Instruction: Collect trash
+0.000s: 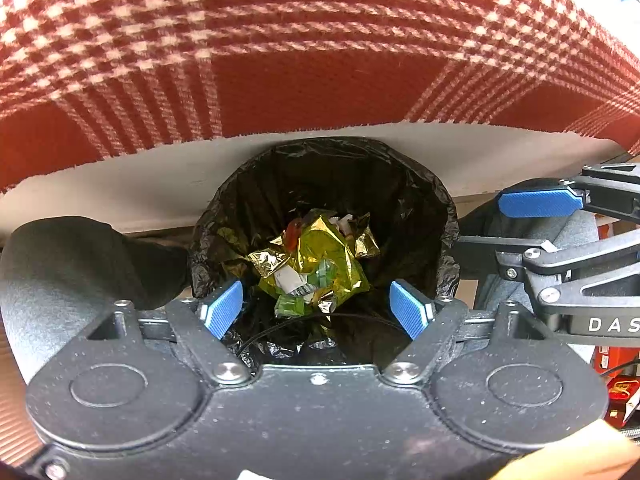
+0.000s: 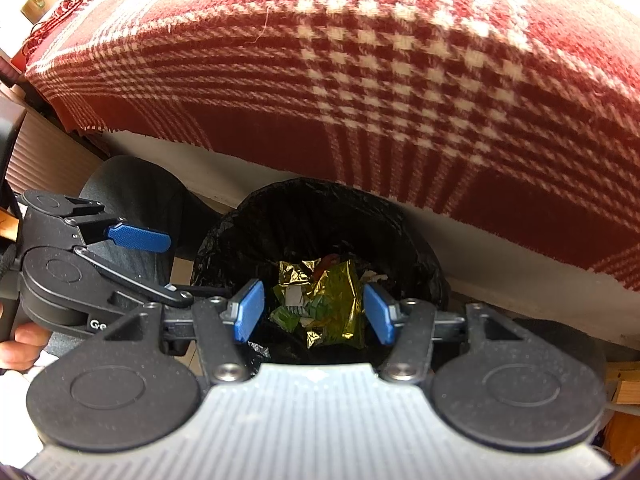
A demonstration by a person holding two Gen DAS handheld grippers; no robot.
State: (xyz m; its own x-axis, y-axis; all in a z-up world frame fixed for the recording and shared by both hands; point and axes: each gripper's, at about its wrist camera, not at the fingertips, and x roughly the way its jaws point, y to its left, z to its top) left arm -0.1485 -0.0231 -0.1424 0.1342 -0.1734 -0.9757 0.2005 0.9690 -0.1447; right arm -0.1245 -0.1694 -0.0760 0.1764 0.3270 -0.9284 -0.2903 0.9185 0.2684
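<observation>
The left claw [image 1: 318, 308] hangs released, blue pads spread wide with nothing between them, directly over a round bin lined with a black plastic bag [image 1: 424, 200]. The right claw [image 2: 314, 314] is likewise released and empty above the same bin (each claw shows at the edge of the other's view, just beside it). Down in the liner lies crumpled gold foil wrapper [image 1: 320, 256] with green plastic scraps [image 1: 294, 306] and white paper bits [image 1: 290, 280]. The bin's far rim sits just under the edge of a table draped in a red-and-white checked woollen cloth [image 1: 280, 40]; dark-trousered knees [image 1: 80, 256] flank the bin closely.
</observation>
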